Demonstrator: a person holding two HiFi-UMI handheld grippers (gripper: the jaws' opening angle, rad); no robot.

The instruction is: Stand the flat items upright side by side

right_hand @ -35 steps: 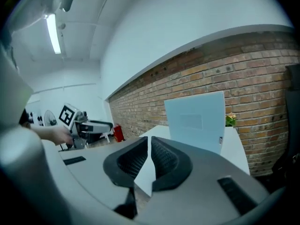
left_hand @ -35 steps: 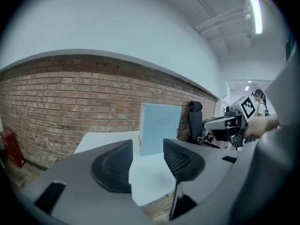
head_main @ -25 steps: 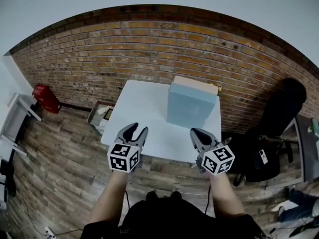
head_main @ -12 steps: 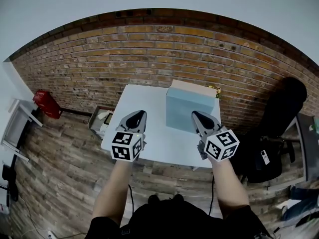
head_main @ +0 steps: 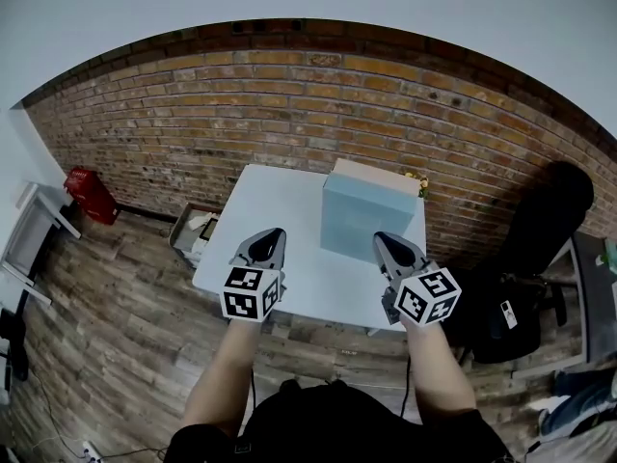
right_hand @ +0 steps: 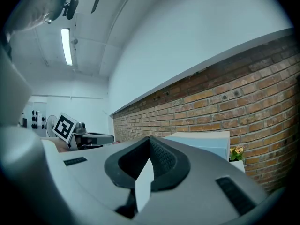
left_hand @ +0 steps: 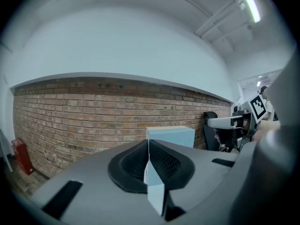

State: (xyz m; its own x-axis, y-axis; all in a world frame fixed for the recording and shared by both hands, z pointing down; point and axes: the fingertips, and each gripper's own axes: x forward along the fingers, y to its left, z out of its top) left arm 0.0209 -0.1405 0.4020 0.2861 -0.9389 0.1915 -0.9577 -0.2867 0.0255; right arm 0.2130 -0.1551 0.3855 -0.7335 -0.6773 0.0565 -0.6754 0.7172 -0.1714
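Note:
A light blue boxy item [head_main: 362, 215] with a pale top stands upright at the back right of the white table [head_main: 275, 196]. My left gripper [head_main: 269, 241] hovers over the table's front left, apart from the item. Its jaws have just been closing and now meet with nothing between them. My right gripper [head_main: 387, 245] hangs in front of the item's right side, also shut and empty. The left gripper view shows that gripper's jaws [left_hand: 148, 142] pressed together with the blue item [left_hand: 172, 133] beyond them. In the right gripper view, its jaws [right_hand: 150, 140] are closed before the item [right_hand: 208, 144].
A brick wall [head_main: 289, 104] runs behind the table. A small flower pot [head_main: 421, 175] sits at the table's back right corner. A black chair [head_main: 535, 249] stands to the right. On the wooden floor to the left are a low crate [head_main: 193, 228] and a red object [head_main: 89, 191].
The left gripper's jaws went from open to shut, empty. Both grippers moved forward over the table's front edge, toward the blue item.

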